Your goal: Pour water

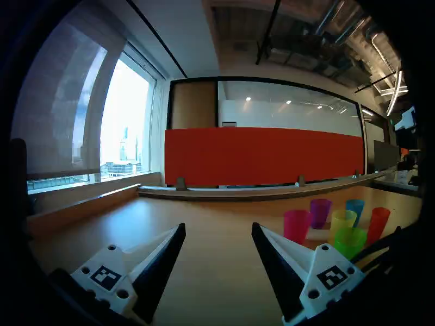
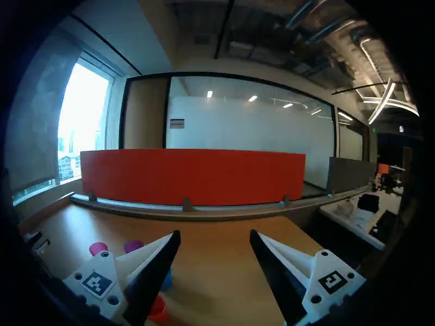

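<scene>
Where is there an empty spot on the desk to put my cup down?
The desk is bare ahead of the left gripper, between the window ledge, the red divider and the cups. Ahead of the right gripper, up to the divider, is bare too. It is crowded where the cups stand bunched together.

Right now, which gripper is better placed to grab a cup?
Probably right. Both open and empty; the red cup sits beside a finger of the right gripper, while the cups lie farther ahead of the left gripper.
</scene>
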